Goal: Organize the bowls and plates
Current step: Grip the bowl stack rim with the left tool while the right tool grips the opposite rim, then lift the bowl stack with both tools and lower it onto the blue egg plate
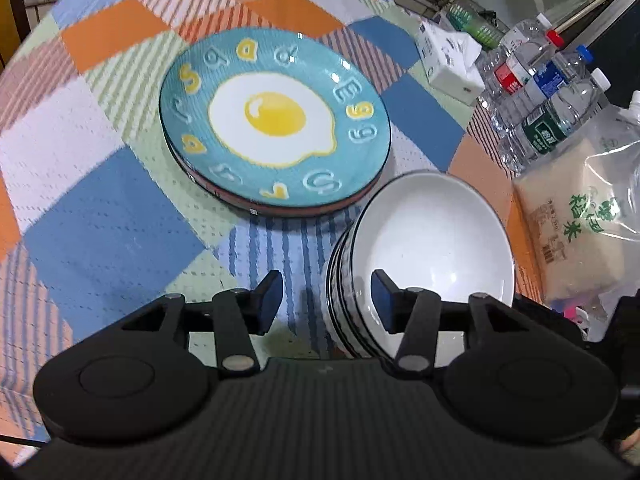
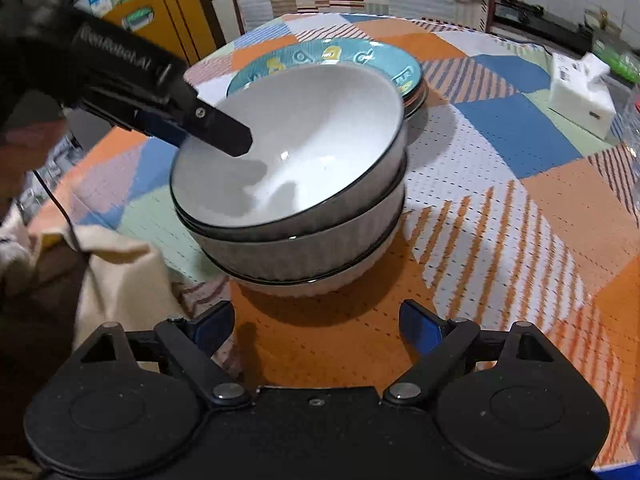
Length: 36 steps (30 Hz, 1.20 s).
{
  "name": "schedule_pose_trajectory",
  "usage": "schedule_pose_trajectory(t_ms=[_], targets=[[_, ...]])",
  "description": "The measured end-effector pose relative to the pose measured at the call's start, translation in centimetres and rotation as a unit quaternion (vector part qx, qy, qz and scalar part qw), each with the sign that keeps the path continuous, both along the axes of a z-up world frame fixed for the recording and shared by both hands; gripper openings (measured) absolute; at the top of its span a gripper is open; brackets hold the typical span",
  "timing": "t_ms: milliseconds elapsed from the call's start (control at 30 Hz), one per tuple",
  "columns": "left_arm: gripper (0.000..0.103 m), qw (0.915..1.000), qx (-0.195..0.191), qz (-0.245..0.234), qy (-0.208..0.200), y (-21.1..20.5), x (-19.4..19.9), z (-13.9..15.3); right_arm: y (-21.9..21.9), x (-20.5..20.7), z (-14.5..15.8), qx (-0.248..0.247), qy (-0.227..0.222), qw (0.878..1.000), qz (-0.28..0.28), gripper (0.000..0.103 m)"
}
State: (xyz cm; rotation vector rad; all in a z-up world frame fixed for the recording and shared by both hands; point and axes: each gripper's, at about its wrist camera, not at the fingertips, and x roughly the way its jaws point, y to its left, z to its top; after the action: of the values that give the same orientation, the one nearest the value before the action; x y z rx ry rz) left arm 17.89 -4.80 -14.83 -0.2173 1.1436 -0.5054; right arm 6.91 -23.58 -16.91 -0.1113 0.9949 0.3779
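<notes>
Three white bowls with dark rims are nested in a stack (image 2: 304, 240) on the checked tablecloth; the top bowl (image 2: 296, 152) sits tilted. My left gripper (image 1: 326, 300) straddles that bowl's near rim (image 1: 344, 280): one pad is inside the bowl, the other outside, with a gap on both sides. From the right wrist view, its finger (image 2: 220, 130) reaches into the bowl from the upper left. Behind the bowls lies a stack of plates, topped by a teal fried-egg plate (image 1: 276, 120). My right gripper (image 2: 318, 328) hangs open over bare cloth just in front of the bowls, holding nothing.
A white tissue box (image 1: 448, 64), several water bottles (image 1: 552, 92) and a bag of rice (image 1: 580, 216) crowd the table's right side. A cream cloth (image 2: 120, 272) drapes at the near left edge. A yellow cabinet (image 2: 172, 20) stands beyond the table.
</notes>
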Motion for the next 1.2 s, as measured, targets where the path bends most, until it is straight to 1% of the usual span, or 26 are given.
schedule_pose_trajectory(t_ms=[67,167,300,333,400,500,567,633,767,967,1067,1200], targets=[[0.047,1.0,-0.004,-0.003,0.005,0.2,0.0,-0.5,0.4,0.0,-0.5,-0.001,-0.015,1.0,0.011,0.092],[0.048,0.9999,-0.011,-0.012,-0.002,0.3,-0.1,-0.9,0.3,-0.2,-1.0,0.022,-0.055,0.998,0.016,0.092],[0.048,0.9997,-0.024,-0.01,-0.002,0.1,-0.1,-1.7,0.4,0.1,-1.8,0.024,-0.079,0.996,0.02,0.092],[0.048,0.9996,-0.027,-0.008,-0.001,0.1,-0.1,-2.0,0.4,0.2,-1.9,0.025,-0.086,0.996,0.021,0.093],[0.047,0.9994,-0.035,-0.004,0.004,-0.1,-0.2,-2.5,0.4,0.4,-2.2,0.025,-0.094,0.995,0.027,0.096],[0.045,0.9983,-0.057,0.0,0.012,-0.1,-0.2,-3.1,0.5,0.6,-2.5,0.028,-0.108,0.993,0.034,0.098],[0.042,0.997,-0.075,0.0,0.017,-0.1,-0.2,-3.5,0.6,0.7,-2.7,0.029,-0.116,0.992,0.038,0.098],[0.04,0.9952,-0.093,0.005,0.027,0.1,-0.1,-3.8,0.8,0.8,-2.6,0.03,-0.117,0.992,0.041,0.097],[0.041,0.9929,-0.112,0.015,0.036,0.4,0.0,-4.3,0.8,0.8,-2.5,0.034,-0.115,0.992,0.039,0.097],[0.041,0.9927,-0.113,0.023,0.035,0.1,-0.2,-4.4,0.5,0.8,-2.8,0.046,-0.125,0.99,0.039,0.098],[0.041,0.9946,-0.099,0.016,0.026,-0.2,-0.6,-4.0,0.7,0.5,-2.9,0.042,-0.127,0.99,0.039,0.097],[0.041,0.9968,-0.077,-0.009,0.016,-0.6,-1.4,-3.2,0.7,-0.1,-2.6,0.045,-0.118,0.991,0.043,0.097]])
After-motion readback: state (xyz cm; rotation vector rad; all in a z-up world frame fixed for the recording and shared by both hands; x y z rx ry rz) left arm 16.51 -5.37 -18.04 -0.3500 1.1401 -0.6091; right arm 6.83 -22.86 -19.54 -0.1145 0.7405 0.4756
